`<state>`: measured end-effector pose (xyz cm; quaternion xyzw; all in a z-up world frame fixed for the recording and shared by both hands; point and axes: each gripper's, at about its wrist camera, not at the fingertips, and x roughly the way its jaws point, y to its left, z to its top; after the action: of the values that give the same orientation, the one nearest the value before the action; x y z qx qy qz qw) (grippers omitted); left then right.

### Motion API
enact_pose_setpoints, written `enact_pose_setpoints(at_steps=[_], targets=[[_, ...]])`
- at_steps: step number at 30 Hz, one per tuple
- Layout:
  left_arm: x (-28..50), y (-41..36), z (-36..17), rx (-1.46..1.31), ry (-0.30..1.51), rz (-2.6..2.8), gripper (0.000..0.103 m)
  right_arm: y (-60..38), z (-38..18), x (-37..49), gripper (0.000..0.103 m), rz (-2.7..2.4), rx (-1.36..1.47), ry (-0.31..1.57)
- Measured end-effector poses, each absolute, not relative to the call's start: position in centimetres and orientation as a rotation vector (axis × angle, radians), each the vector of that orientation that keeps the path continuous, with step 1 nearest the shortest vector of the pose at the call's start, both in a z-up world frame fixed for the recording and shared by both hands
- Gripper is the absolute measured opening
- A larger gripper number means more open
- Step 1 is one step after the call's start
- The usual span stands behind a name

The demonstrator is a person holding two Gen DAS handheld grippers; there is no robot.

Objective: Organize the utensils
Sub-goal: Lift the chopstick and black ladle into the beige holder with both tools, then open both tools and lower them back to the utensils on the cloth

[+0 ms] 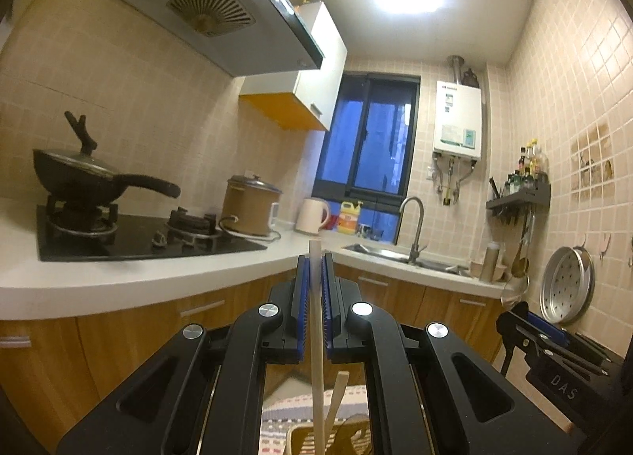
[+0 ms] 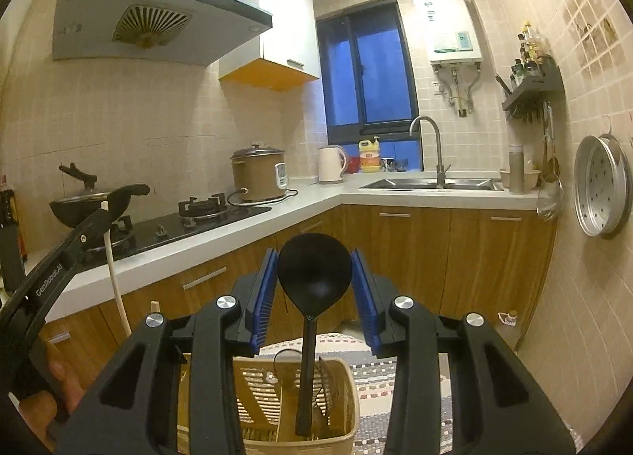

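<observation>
1. The left gripper (image 1: 315, 281) is clamped narrow on a pale, slender wooden stick (image 1: 317, 356), held upright between its blue pads; the stick's top pokes just above the fingertips, and its lower end runs down towards a beige slotted plastic basket (image 1: 294, 437) below.
2. The right gripper (image 2: 314, 289) stands wide, gripping nothing; a black plastic ladle (image 2: 312, 277) rises between its spread fingers, bowl up, apart from both pads.
3. The ladle's handle drops into the basket (image 2: 344, 387), where a thin wire utensil (image 2: 285, 366) also sits. I cannot tell what the basket rests on; a striped woven mat (image 2: 415, 380) lies on the floor beyond it.
4. A second light wooden stick (image 1: 336, 399) leans in the basket beside the held one.
5. The step in hand looks like sorting utensils at the basket: the left side busy with the stick, the right poised around the ladle.
6. Next, I judge, the right gripper must close squarely on the ladle's neck below the bowl, while the left keeps its stick vertical so the two do not tangle.
</observation>
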<state>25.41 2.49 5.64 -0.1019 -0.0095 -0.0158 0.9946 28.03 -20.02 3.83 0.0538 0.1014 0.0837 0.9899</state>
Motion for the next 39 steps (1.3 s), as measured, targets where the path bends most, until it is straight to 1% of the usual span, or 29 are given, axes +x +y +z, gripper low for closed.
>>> enact_pose_setpoints(at_steps=[3,4,5,6,7,8,9,15,16,18,22,26,29,31,35,39], targets=[[25.2,2.7,5.3,-0.187,0.004,-0.034,0.005,-20.2,3.5,27.7,0.036,0.166,0.105,0.222],[25.1,2.8,5.2,-0.185,0.017,-0.033,0.006,-20.3,3.5,27.5,0.043,0.177,0.101,0.243],[24.9,3.0,5.2,-0.190,0.030,-0.035,0.007,-20.5,3.5,27.2,0.045,0.192,0.109,0.251],[24.7,3.3,5.3,-0.199,0.043,-0.048,0.012,-20.8,3.6,26.7,0.047,0.197,0.120,0.254],[24.4,3.6,5.3,-0.206,0.056,-0.060,0.024,-21.3,3.7,26.2,0.053,0.200,0.133,0.259],[23.9,3.8,5.3,-0.208,0.060,-0.061,0.031,-21.6,3.7,25.7,0.053,0.201,0.141,0.266],[23.3,4.0,5.4,-0.207,0.058,-0.058,0.034,-21.9,3.8,25.3,0.053,0.197,0.147,0.274],[19.6,5.2,6.0,-0.211,0.119,-0.060,0.035,-24.0,4.0,21.8,0.053,0.173,0.178,0.345],[18.9,5.3,6.0,-0.218,0.147,-0.065,0.037,-24.4,4.0,21.2,0.053,0.172,0.188,0.380],[18.4,5.4,5.8,-0.229,0.225,-0.098,0.038,-25.0,3.6,20.5,0.053,0.175,0.191,0.472],[18.2,5.0,3.3,-0.259,0.474,-0.190,0.038,-25.6,2.1,19.8,0.053,0.196,0.193,0.670],[18.9,3.7,-1.7,-0.308,0.798,-0.308,0.038,-25.5,-0.7,19.3,0.053,0.224,0.173,0.887],[19.0,1.9,-5.8,-0.304,0.981,-0.379,0.038,-25.4,-3.3,18.9,0.053,0.235,0.155,1.022],[18.6,0.6,-8.0,-0.261,1.041,-0.386,0.038,-25.5,-5.1,18.8,0.053,0.242,0.162,1.107],[17.9,-1.1,-11.2,-0.227,1.115,-0.358,0.038,-25.9,-7.3,18.4,0.053,0.253,0.184,1.195],[17.4,-2.4,-11.7,-0.139,1.094,-0.300,0.038,-26.2,-8.6,18.3,0.053,0.252,0.183,1.240]])
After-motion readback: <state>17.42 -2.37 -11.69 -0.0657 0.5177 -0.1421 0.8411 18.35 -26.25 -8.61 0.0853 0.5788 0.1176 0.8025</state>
